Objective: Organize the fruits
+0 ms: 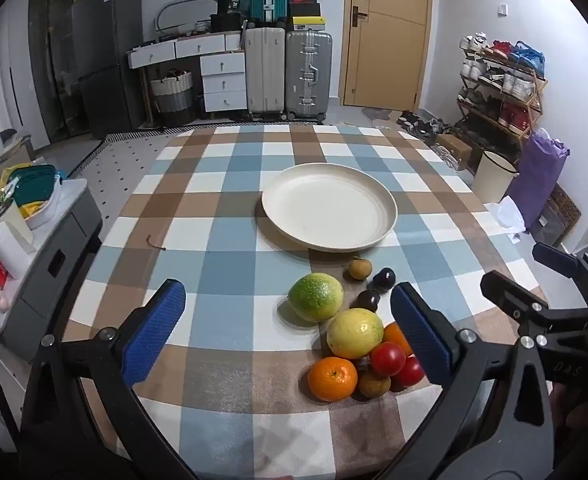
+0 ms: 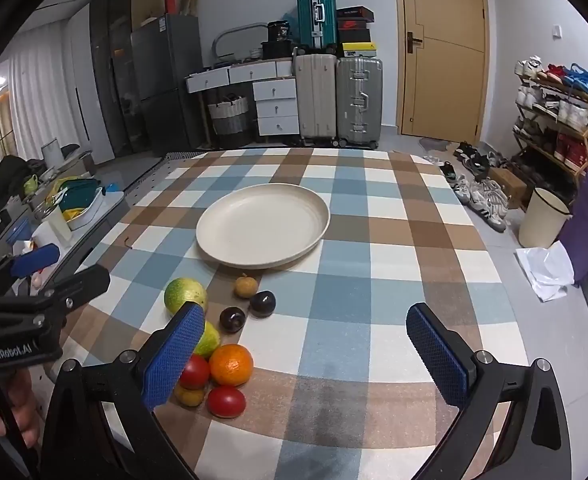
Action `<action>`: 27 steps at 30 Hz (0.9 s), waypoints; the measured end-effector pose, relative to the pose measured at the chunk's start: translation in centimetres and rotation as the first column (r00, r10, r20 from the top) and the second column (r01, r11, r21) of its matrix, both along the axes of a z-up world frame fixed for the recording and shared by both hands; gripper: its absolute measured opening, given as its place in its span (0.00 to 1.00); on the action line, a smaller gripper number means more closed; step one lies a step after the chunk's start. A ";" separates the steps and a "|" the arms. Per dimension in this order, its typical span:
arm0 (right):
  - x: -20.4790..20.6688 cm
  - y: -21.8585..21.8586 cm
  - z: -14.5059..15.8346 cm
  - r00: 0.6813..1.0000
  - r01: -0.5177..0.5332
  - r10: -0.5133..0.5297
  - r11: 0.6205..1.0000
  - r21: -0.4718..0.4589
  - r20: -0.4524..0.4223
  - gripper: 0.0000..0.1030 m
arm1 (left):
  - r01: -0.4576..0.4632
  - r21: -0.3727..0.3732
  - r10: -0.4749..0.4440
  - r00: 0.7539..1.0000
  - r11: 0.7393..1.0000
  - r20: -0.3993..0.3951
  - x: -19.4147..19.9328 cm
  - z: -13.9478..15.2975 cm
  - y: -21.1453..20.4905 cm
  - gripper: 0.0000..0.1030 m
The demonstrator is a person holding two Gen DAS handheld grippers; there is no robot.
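Left-wrist view: both grippers, left gripper and right gripper, are held fully spread and empty above the checked tablecloth. Mixed round fruits are clustered near its near edge, just before the empty cream round plate. One outer fruit is best approached squarely, neighbours undisturbed.

In my right wrist view, "GenRobot.AI" stands in white on my left gripper body at lower left. In my left wrist view, "DAS" stands on my right gripper body at lower right.
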State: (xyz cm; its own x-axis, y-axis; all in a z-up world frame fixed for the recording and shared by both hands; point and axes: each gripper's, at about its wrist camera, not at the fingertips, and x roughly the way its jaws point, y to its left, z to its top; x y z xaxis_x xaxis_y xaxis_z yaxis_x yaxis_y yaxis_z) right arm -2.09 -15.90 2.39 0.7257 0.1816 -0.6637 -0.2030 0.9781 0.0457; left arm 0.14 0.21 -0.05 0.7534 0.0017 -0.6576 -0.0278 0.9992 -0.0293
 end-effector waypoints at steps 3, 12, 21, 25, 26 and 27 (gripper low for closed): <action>-0.1 0.0 -0.1 1.000 0.015 -0.015 1.000 0.005 0.014 1.00 | 0.006 -0.018 -0.006 1.000 1.000 -0.016 1.1 -0.5 0.7 0.99; -0.1 0.1 0.1 1.000 0.001 -0.001 1.000 0.009 0.013 1.00 | 0.021 0.001 -0.021 1.000 1.000 0.010 0.6 -0.5 1.1 0.99; 0.1 0.1 0.3 1.000 0.002 -0.003 1.000 0.018 0.015 1.00 | 0.021 0.016 -0.021 1.000 1.000 0.014 0.2 0.0 0.5 0.99; 0.3 0.1 0.1 1.000 0.005 -0.006 1.000 0.024 0.018 1.00 | 0.019 0.015 -0.019 1.000 1.000 0.015 0.2 0.1 0.5 0.99; 0.3 0.1 0.2 1.000 0.005 -0.005 1.000 0.025 0.017 1.00 | 0.020 0.015 -0.020 1.000 1.000 0.015 0.2 0.1 0.4 0.99; 0.3 0.1 0.2 1.000 0.006 -0.006 1.000 0.024 0.018 1.00 | 0.020 0.015 -0.020 1.000 1.000 0.012 0.2 0.1 0.5 0.99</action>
State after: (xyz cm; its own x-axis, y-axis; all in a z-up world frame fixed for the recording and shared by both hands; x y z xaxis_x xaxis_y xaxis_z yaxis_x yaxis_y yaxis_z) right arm -1.81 -15.82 2.59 0.7384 0.1928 -0.6462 -0.1980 0.9780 0.0656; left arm 0.30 0.68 0.00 0.7616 -0.0036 -0.6480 -0.0074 0.9999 -0.0143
